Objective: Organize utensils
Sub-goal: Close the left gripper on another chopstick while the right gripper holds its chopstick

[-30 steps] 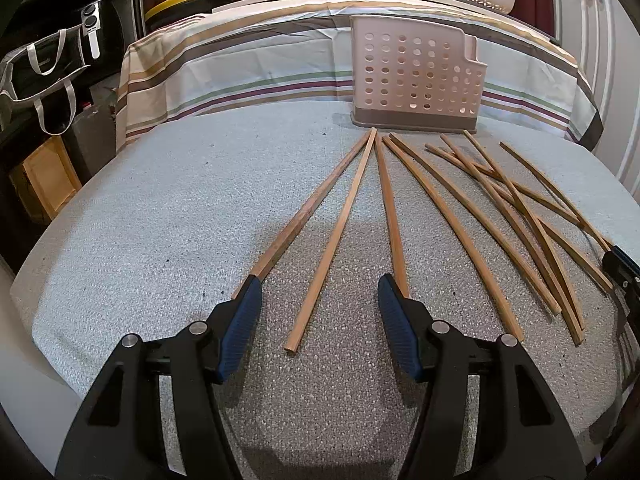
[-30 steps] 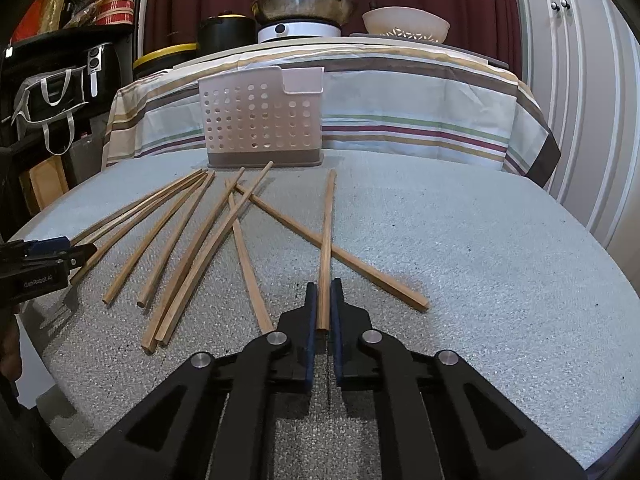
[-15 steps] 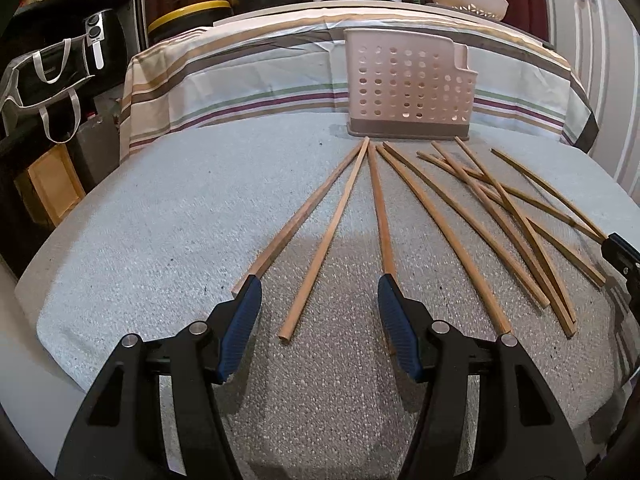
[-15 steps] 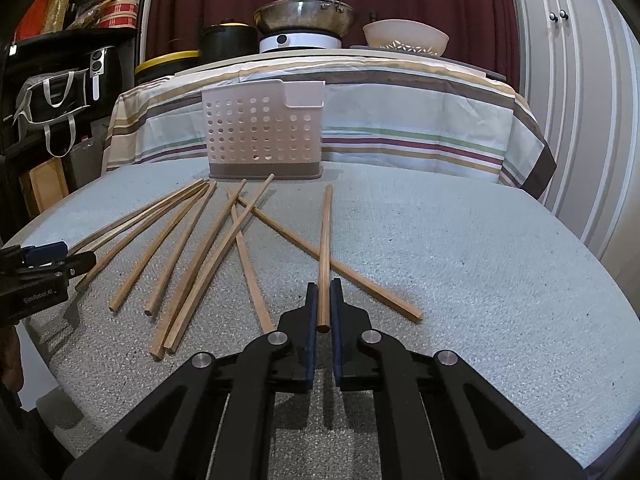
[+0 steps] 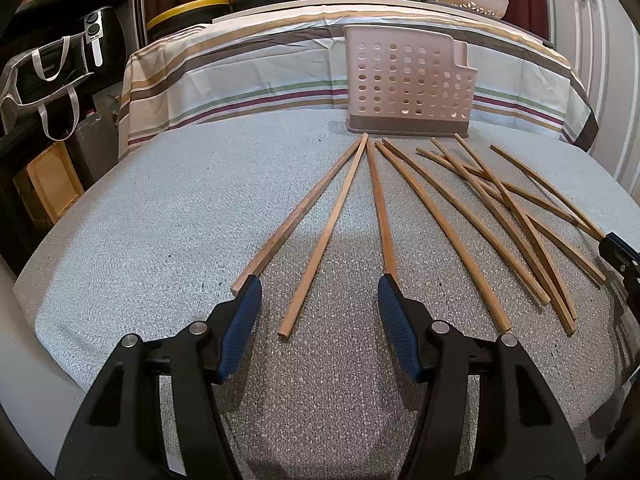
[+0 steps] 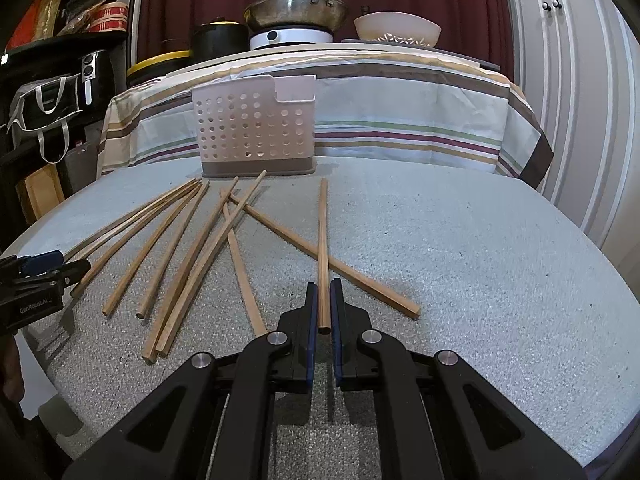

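The right tongs [image 6: 322, 304] pinch the near end of one wooden chopstick [image 6: 322, 240], which points at the far perforated utensil holder [image 6: 254, 128]. The left tongs [image 5: 318, 300] stand wide and empty over the grey desk [image 5: 160, 220], a loose chopstick [image 5: 320, 240] lying between their blue pads [image 5: 240, 320]. More chopsticks [image 5: 500, 220] fan out to the right.

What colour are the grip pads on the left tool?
Blue pads on black arms, clearest in the left wrist view.

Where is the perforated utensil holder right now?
The perforated utensil holder stands upright at the table's far edge, left of centre in the right wrist view, just beyond the chopsticks' far tips.
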Available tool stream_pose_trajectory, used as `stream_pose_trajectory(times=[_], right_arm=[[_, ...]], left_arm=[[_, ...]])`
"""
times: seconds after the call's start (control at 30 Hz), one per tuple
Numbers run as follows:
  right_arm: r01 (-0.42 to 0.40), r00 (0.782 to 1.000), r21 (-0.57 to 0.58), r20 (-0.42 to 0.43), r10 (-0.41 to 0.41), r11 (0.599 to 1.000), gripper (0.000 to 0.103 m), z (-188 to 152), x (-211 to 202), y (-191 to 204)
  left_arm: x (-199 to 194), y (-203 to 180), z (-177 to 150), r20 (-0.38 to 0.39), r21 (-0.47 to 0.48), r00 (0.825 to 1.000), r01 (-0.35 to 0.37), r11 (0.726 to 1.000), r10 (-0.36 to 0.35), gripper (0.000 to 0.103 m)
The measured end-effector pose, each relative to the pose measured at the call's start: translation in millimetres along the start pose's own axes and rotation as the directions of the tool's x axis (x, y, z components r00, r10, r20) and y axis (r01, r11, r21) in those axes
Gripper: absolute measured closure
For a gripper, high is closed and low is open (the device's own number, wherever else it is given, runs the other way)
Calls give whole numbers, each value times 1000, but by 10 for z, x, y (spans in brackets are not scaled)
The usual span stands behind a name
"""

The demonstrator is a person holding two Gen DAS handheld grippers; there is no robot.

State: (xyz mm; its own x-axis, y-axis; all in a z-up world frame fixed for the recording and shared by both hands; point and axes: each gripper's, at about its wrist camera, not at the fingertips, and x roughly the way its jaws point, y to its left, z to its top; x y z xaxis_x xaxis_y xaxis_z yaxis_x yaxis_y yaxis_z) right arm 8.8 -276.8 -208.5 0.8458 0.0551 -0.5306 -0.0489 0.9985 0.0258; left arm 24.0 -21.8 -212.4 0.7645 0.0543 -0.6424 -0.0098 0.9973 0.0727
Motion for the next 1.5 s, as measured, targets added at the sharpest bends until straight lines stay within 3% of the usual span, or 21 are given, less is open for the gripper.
stream_pose_trajectory(times=[0.63, 1.0, 1.23, 1.33, 1.5], right_arm=[[-5, 1000, -17, -15, 5, 1000, 96, -4, 38, 20], [-9, 1000, -13, -6, 9, 1000, 96, 22, 10, 24], [-9, 1000, -13, -7, 9, 1000, 96, 21, 11, 27], [-9, 1000, -12, -5, 9, 1000, 96, 21, 10, 25], [-11, 1000, -9, -9, 11, 1000, 96, 20, 15, 28]], left_arm=[[8, 0, -14, -7, -3, 1000, 4, 1000, -4, 44], [3, 122, -25, -14, -53, 1000, 20, 998, -21, 45], [13, 229, -25, -26, -70, 998, 51, 996, -53, 60], [-3, 206, -49, -17, -52, 999, 46, 998, -47, 62], [17, 155, -27, -9, -29, 997, 77, 997, -78, 79]])
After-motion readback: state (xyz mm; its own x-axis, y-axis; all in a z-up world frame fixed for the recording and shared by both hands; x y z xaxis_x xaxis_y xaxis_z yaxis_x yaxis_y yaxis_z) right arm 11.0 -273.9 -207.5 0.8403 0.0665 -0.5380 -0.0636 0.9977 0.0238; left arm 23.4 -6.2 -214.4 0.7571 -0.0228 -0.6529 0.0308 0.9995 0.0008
